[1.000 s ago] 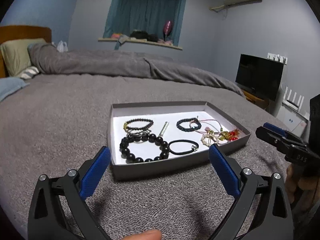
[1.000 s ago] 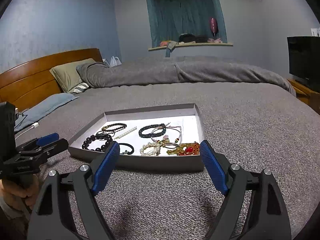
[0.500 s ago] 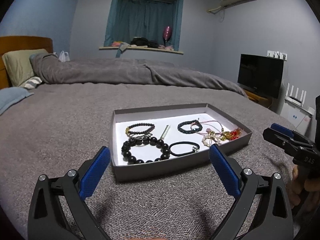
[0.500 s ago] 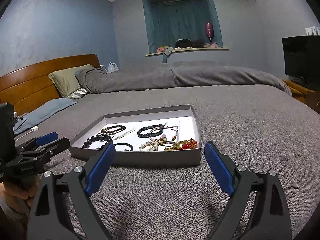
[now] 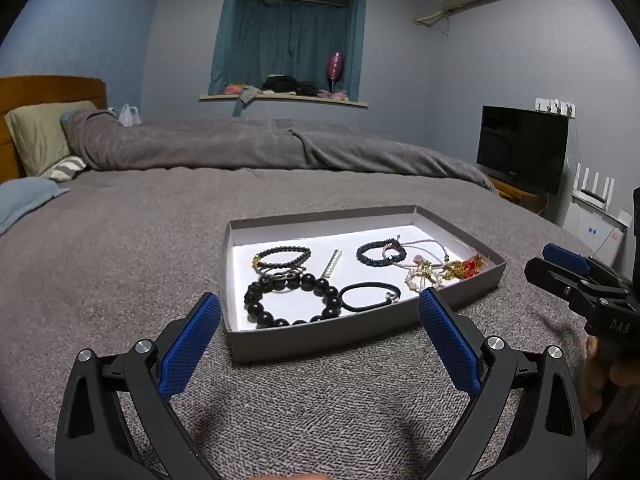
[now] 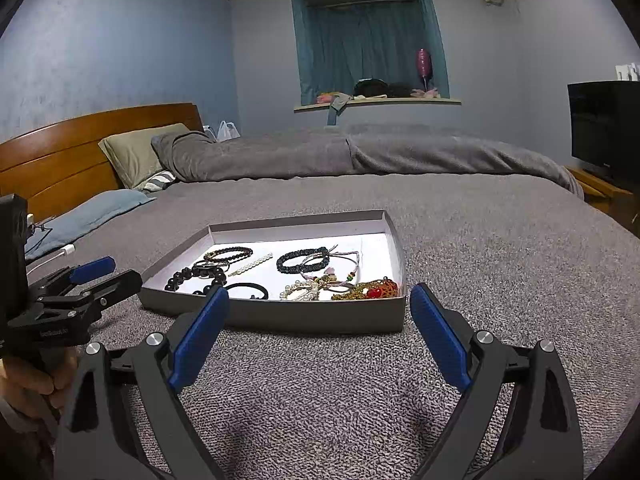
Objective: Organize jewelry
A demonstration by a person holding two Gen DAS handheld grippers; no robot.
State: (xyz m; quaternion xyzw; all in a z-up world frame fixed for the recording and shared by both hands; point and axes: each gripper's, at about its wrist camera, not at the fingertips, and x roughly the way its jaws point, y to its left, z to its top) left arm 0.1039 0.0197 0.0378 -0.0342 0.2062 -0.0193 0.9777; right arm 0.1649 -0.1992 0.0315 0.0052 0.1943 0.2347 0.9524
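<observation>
Left tool point(image 5: 320, 320) hovering spread wide over the grey bed point(image 5: 120, 240), jewelry tray point(image 5: 360, 332) lying just ahead, right tool point(image 6: 320, 312) likewise gaping, gripping nothing.

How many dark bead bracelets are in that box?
3: a big-bead one at the near left, a thin one just behind it, and another mid-box by the tangle, which may hide more.

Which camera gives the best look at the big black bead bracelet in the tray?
The left wrist view. There the big black bead bracelet lies near the camera as a nearly whole ring on the white floor of the tray. In the right wrist view the bracelet is farther, flattened, and partly hidden behind a blue fingertip.
</observation>
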